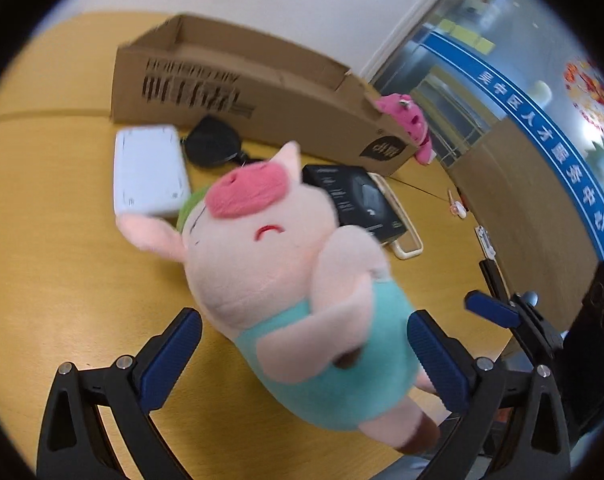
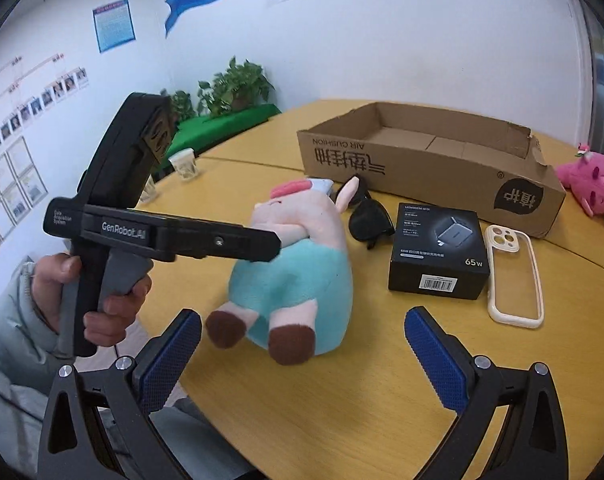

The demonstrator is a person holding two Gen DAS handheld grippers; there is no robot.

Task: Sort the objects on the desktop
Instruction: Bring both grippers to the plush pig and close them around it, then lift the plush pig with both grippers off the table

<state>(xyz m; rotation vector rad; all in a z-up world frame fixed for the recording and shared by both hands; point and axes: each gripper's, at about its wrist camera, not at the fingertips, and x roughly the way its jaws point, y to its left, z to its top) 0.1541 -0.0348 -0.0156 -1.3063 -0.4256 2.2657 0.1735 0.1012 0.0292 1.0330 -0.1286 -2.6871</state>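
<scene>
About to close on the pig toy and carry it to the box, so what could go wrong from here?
1. The left claw is open around the pig toy's soft teal body, and one pad looks clear of it; the plush may squash and slip out.
2. The sunglasses and charger box lie between the toy and the cardboard box; a low carry could knock them.
3. The right claw is open close by and could collide.

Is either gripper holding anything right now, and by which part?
Nothing is gripped. The left gripper straddles the pig plush at its teal body with jaws open, a gap showing at one pad. The right gripper is open and empty.
</scene>
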